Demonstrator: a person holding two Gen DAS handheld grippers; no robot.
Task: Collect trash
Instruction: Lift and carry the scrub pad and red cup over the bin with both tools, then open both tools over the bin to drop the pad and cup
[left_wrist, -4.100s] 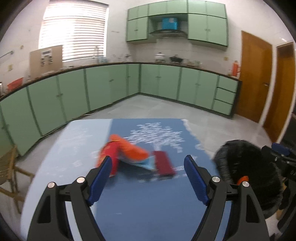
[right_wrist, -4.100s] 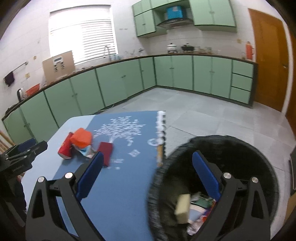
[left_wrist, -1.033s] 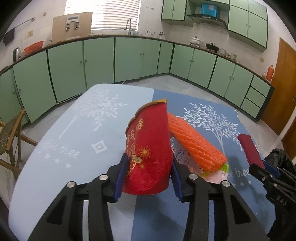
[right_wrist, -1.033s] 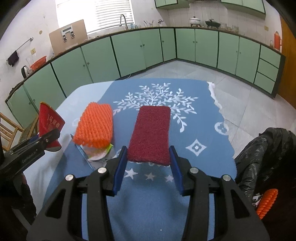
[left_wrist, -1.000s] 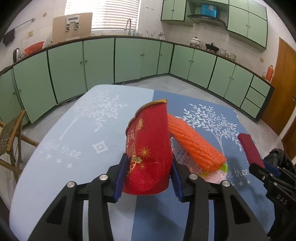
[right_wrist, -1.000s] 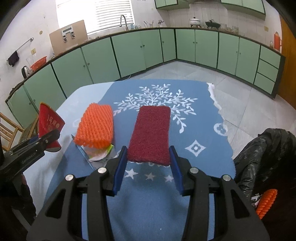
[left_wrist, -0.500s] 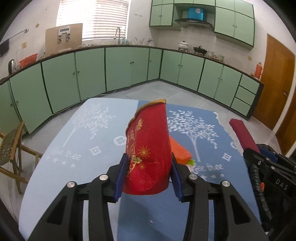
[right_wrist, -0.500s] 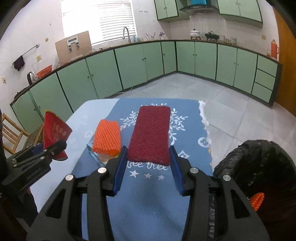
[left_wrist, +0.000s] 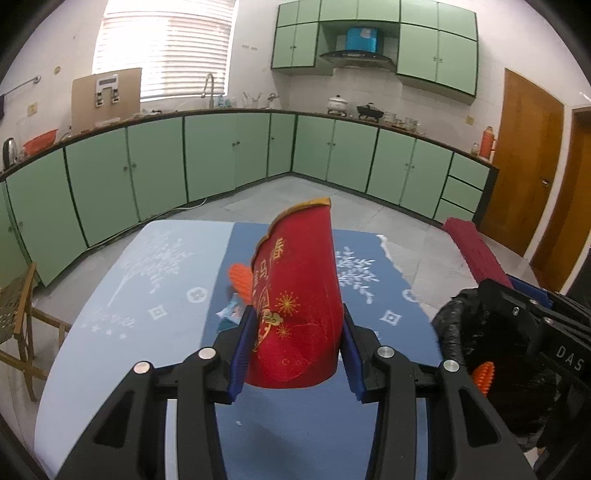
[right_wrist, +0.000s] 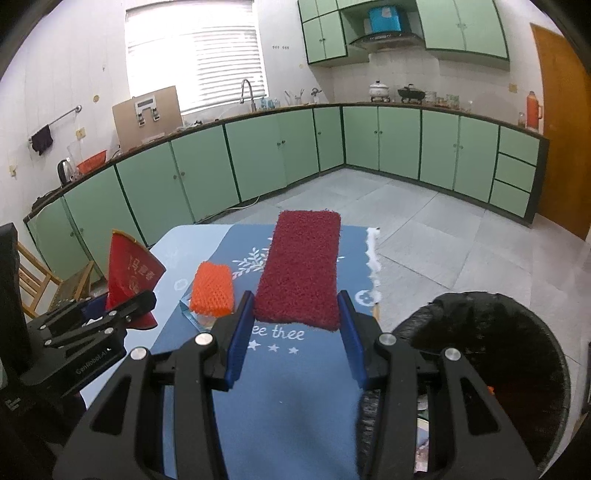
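Two grippers are up over the table, each with one piece of trash clamped between its blue pads. Furthest left, the left gripper (left_wrist: 297, 349) squeezes a red paper packet (left_wrist: 295, 295) printed with gold characters; the packet stands nearly upright, lifted clear of the tablecloth (left_wrist: 155, 295) (its scalloped gold top edge leans slightly right). Seen from the right wrist, the same packet (right_wrist: 129, 277) pokes up above the left gripper's black frame.

On the cloth, between the two grippers, lies one orange foam net sleeve (right_wrist: 212, 293), resting on a small clear wrapper (right_wrist: 197, 318) with a printed label; these two pieces are the only trash on the table. From the left wrist only a bit of the sleeve (left_wrist: 239, 279) shows behind the packet.

Next, the right gripper (right_wrist: 296, 332) is closed on one dark red scouring pad (right_wrist: 301, 269), held flat and pointing forward, raised above the blue half of the cloth.

At far right, beside the table's edge, one bin lined with a black bag (right_wrist: 517, 332) stands open on the floor. Inside it, one orange ridged piece (left_wrist: 484, 376) shows, plus some scraps too dim to count.
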